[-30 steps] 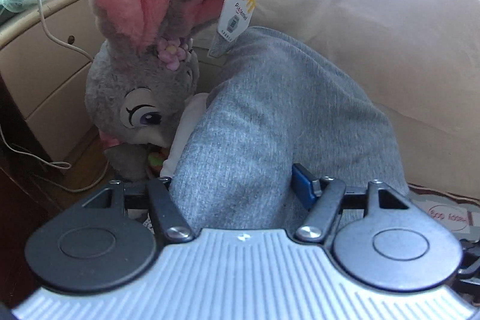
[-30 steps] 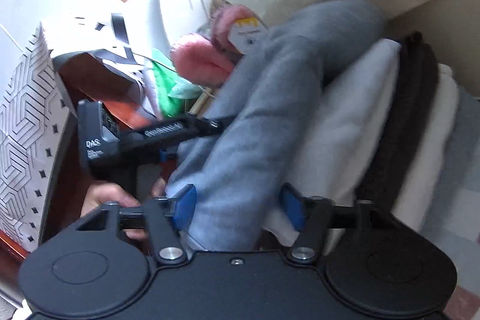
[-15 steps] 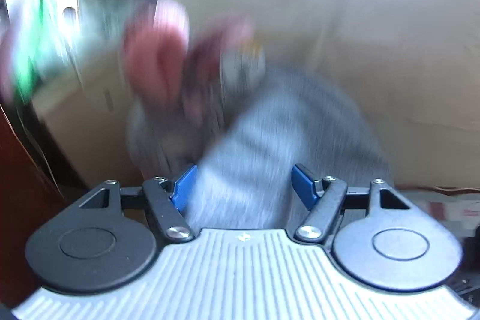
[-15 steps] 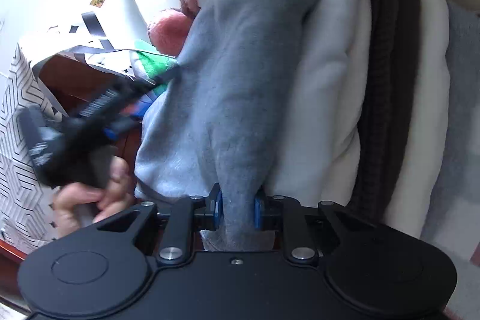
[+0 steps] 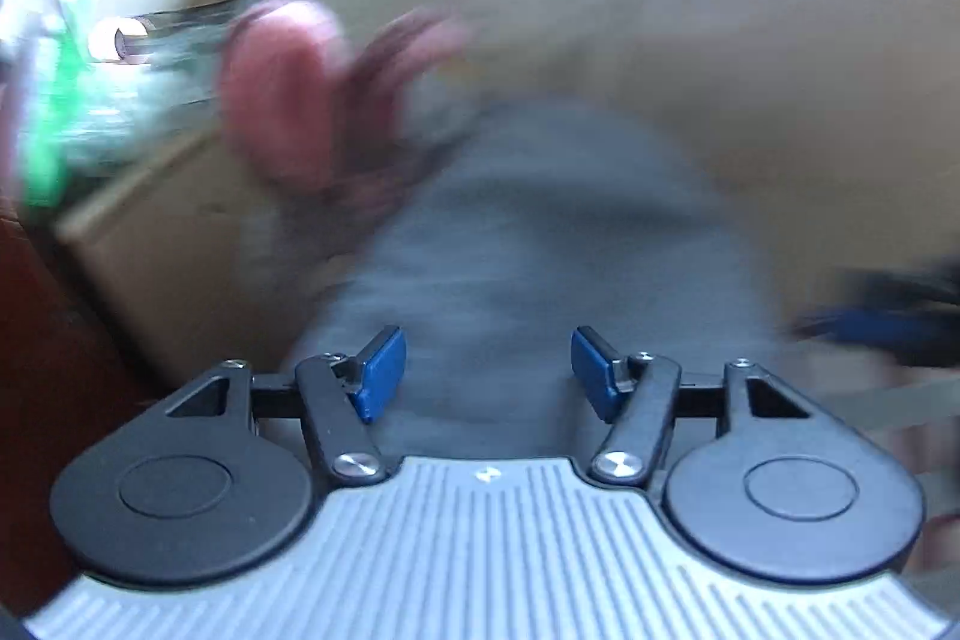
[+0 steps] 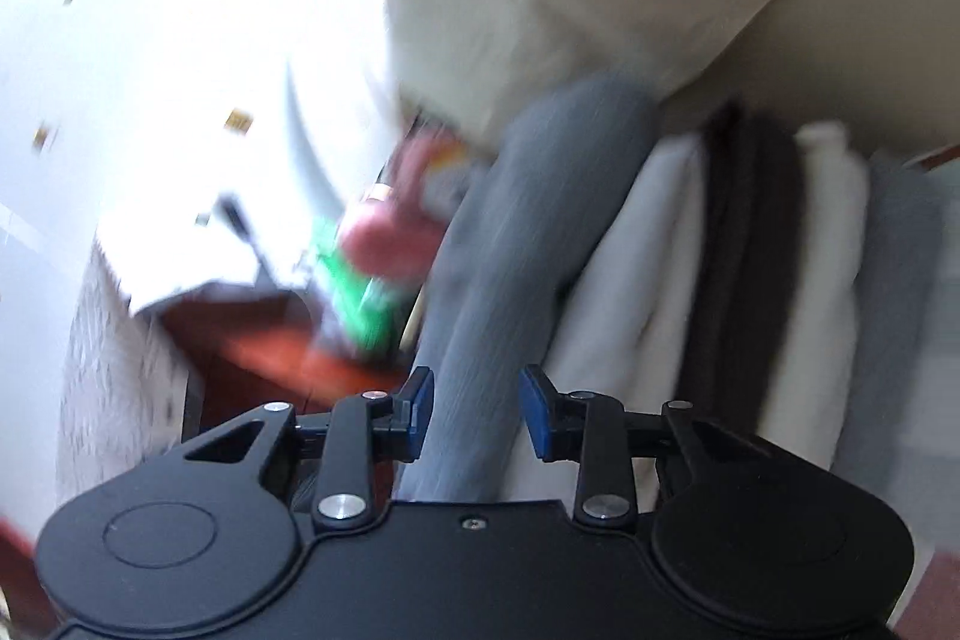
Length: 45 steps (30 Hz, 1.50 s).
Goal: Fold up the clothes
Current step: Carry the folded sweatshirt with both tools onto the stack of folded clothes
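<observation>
Seeing both views blurred: left gripper (image 5: pixel 487 370) and right gripper (image 6: pixel 475 412) released, grey garment (image 6: pixel 510 280) between jaws atop folded stack (image 6: pixel 750 250). We risk snagging cloth, toppling stack onto plush (image 5: pixel 282 100).

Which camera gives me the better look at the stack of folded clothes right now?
The right wrist view. It shows the stack edge-on, with white, dark brown and grey layers beside the grey garment, though blurred. The left wrist view shows only the grey garment ahead of the open left gripper; the stack is not visible there.
</observation>
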Each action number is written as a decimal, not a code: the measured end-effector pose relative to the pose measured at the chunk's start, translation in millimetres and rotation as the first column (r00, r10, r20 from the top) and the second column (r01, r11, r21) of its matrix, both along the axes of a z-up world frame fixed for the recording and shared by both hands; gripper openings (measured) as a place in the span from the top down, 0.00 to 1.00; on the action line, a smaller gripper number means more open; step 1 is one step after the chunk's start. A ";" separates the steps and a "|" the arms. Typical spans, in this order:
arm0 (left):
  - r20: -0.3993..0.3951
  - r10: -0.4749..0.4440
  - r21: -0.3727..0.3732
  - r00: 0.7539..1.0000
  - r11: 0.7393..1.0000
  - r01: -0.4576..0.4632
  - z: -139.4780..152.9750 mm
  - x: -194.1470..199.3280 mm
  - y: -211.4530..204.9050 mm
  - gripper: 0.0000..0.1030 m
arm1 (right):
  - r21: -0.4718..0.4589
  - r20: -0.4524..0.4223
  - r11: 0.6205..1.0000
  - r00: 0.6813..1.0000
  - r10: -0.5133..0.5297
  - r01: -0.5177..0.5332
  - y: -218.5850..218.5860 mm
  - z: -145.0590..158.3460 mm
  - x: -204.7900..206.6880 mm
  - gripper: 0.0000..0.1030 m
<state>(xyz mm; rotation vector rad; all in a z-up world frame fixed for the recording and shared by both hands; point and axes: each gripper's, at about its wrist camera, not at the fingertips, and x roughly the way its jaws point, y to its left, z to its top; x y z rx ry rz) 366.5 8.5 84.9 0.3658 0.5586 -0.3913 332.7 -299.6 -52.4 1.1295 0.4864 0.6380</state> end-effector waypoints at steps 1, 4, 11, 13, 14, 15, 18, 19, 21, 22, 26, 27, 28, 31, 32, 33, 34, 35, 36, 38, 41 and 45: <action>0.001 -0.047 0.000 0.999 0.999 0.047 -0.4 -9.5 -5.4 0.39 | 0.010 -0.009 1.000 1.000 -0.016 0.016 -7.0 -0.7 9.3 0.63; 0.003 -0.188 -0.001 0.982 0.982 0.188 -1.7 -38.0 -21.7 0.31 | 0.086 -0.040 0.996 0.999 -0.014 0.017 -12.9 -3.4 42.9 0.63; 0.052 -0.201 0.217 0.978 0.958 0.185 -45.7 -73.3 -41.5 0.45 | 0.009 -0.170 0.999 0.985 -0.038 0.040 15.2 -12.8 83.0 0.38; 0.074 -0.202 0.218 0.977 0.959 0.182 -50.8 -82.7 -31.8 0.75 | 0.015 -0.148 0.998 0.987 -0.064 0.067 20.7 -13.3 84.2 0.68; 0.083 -0.193 0.206 0.978 0.963 0.173 -51.4 -85.7 -27.1 0.77 | -0.024 -0.107 0.995 0.990 -0.096 0.094 21.3 -5.8 82.6 0.76; 0.092 -0.174 0.188 0.980 0.970 0.154 -51.7 -86.7 -22.8 0.78 | -0.067 -0.061 0.991 0.990 -0.124 0.120 22.6 2.4 81.3 0.78; 0.112 -0.124 0.137 0.986 0.985 0.108 -52.4 -89.7 -10.7 0.79 | -0.217 0.075 0.947 0.971 -0.227 0.238 30.1 33.8 83.4 0.88; 0.110 -0.119 0.124 0.987 0.987 0.106 -52.5 -90.7 -7.8 0.80 | -0.219 0.078 0.930 0.955 -0.286 0.296 26.5 39.3 86.5 1.00; 0.107 -0.110 0.098 0.988 0.990 0.100 -52.8 -92.6 -2.1 0.80 | -0.175 0.062 0.908 0.925 -0.375 0.380 5.7 43.7 94.6 0.99; 0.105 -0.106 0.085 0.989 0.992 0.097 -53.0 -93.6 0.8 0.81 | -0.136 0.041 0.904 0.914 -0.403 0.405 -9.5 43.2 99.4 0.99; 0.102 -0.091 0.035 0.991 0.996 0.088 -53.5 -96.2 9.4 0.81 | -0.122 -0.012 0.931 0.937 -0.349 0.345 -28.9 41.1 91.7 0.89; 0.109 -0.092 0.026 0.990 0.996 0.090 -53.6 -95.2 7.2 0.81 | -0.144 -0.030 0.939 0.947 -0.320 0.312 -24.8 38.4 91.7 0.83; 0.115 -0.092 0.024 0.989 0.996 0.090 -53.2 -96.3 5.5 0.81 | -0.155 -0.044 0.947 0.955 -0.292 0.282 -19.9 34.0 92.3 0.58; 0.134 -0.090 0.034 0.987 0.996 0.086 -51.5 -104.7 2.0 0.81 | -0.104 -0.078 0.973 0.974 -0.212 0.204 -2.7 23.6 103.0 0.29; 0.141 -0.089 0.037 0.986 0.996 0.085 -50.9 -107.6 0.9 0.81 | -0.065 -0.080 0.987 0.985 -0.155 0.150 3.8 20.1 109.9 0.28; 0.147 -0.089 0.040 0.985 0.996 0.084 -50.3 -110.4 -0.3 0.82 | -0.053 -0.075 0.993 0.991 -0.113 0.109 10.8 18.3 115.9 0.27; 0.154 -0.088 0.043 0.984 0.996 0.083 -49.7 -113.2 -1.5 0.82 | -0.050 -0.069 0.996 0.994 -0.081 0.078 18.0 17.2 122.1 0.27; 0.160 -0.088 0.046 0.983 0.996 0.081 -49.1 -116.0 -2.6 0.82 | -0.089 -0.067 0.991 0.992 -0.103 0.097 26.4 19.8 130.4 0.25; 0.167 -0.087 0.048 0.982 0.996 0.080 -48.5 -118.8 -3.8 0.82 | -0.128 -0.063 0.985 0.990 -0.126 0.117 34.9 22.5 138.8 0.24; 0.159 -0.079 0.045 0.984 0.996 0.072 -47.9 -117.6 -1.9 0.82 | -0.183 -0.057 0.972 0.985 -0.162 0.149 42.8 29.5 148.7 0.40; 0.151 -0.033 0.023 0.988 0.999 0.030 -49.7 -109.2 7.5 0.83 | -0.240 -0.047 0.952 0.977 -0.208 0.191 44.6 41.8 156.1 0.69; 0.124 -0.015 -0.059 0.992 0.998 0.022 -51.0 -101.0 20.4 0.83 | -0.313 -0.030 0.918 0.963 -0.267 0.244 47.0 58.3 166.1 0.72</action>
